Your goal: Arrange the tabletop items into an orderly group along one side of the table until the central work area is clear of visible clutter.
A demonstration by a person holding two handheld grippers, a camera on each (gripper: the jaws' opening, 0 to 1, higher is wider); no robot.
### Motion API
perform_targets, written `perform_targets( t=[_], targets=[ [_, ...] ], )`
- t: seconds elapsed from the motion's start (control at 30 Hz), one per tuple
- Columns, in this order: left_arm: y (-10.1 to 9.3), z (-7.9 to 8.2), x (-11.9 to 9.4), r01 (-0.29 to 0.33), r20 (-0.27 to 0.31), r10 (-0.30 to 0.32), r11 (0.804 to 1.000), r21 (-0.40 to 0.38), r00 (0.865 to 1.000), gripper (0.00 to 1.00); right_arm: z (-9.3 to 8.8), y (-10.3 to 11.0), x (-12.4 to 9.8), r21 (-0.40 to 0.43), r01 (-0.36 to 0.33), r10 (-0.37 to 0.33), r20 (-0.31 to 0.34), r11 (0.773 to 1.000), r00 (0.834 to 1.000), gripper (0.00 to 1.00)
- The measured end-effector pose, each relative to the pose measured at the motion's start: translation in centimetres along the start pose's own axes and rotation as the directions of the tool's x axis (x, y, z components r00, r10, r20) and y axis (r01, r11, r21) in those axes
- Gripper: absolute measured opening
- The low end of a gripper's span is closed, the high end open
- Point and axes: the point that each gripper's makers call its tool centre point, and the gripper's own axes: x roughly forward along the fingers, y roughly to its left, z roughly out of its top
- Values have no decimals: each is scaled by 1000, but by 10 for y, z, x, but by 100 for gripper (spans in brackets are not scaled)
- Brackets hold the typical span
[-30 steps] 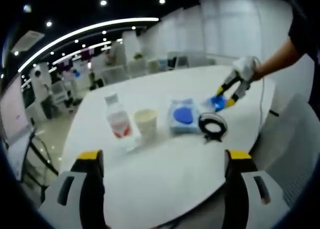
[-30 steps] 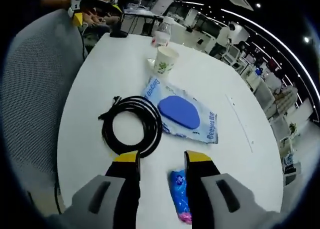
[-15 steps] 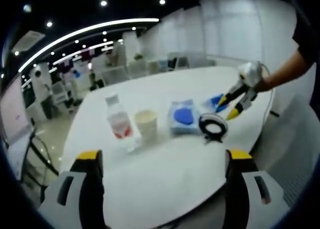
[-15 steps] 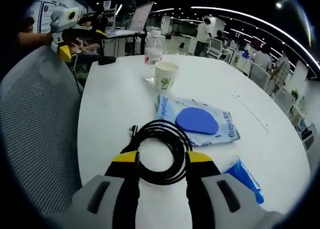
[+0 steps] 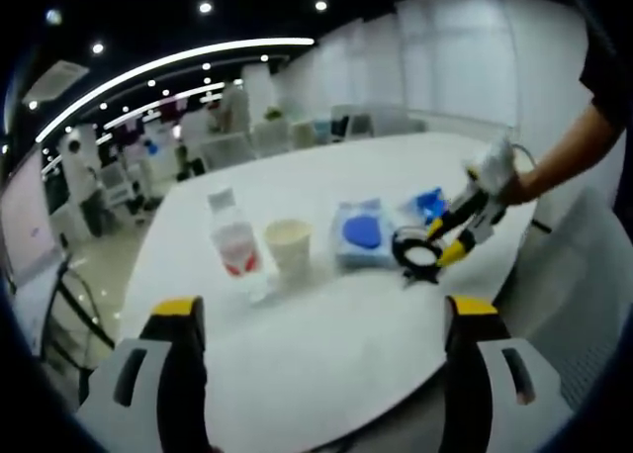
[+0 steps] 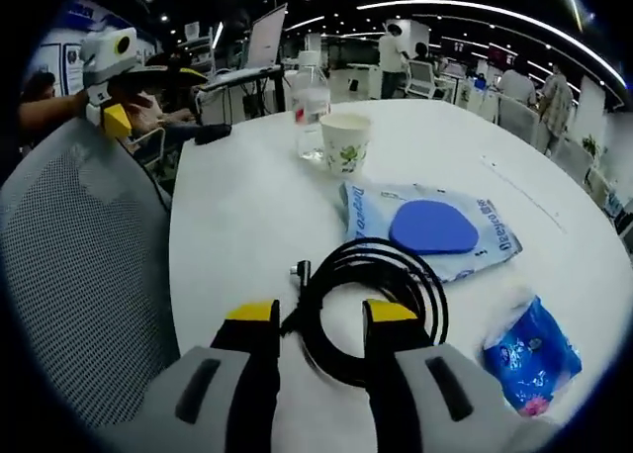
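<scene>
The right hand-held gripper (image 6: 318, 317) straddles the near edge of the black cable coil (image 6: 374, 305) on the white counter (image 6: 237, 216), jaws spread. Beyond lie the blue pouch (image 6: 432, 227), paper cup (image 6: 345, 142) and bottle (image 6: 311, 102). The left hand-held gripper (image 5: 321, 319) hangs spread.

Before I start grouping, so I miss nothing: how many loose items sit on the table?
5: bottle and cup at the far end, pouch, cable coil between the right gripper's jaws, blue packet.

1. The flat blue-and-white pouch (image 6: 431, 227), just beyond the coiled black cable (image 6: 371, 300), carries dark blue lettering along its edges that may begin "Dee"; the rest blurs.
2. Nothing else is legible.
</scene>
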Motion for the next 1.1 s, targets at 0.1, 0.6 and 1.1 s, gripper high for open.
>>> perform_targets(
  t=[0.1,0.6,1.1],
  targets=[
    [0,0,0,-1,-1,1,1000,-2,1000,96,-1,0,5,28,1,-1,-2,1000,1000,30],
    [2,0,-1,-9,1,9,1000,-12,1000,95,-10,6,26,41,-16,17,-29,999,999,23],
    [2,-3,-1,-6,-10,6,1000,-10,1000,94,-13,8,33,82,-1,4,-34,997,999,14]
  ],
)
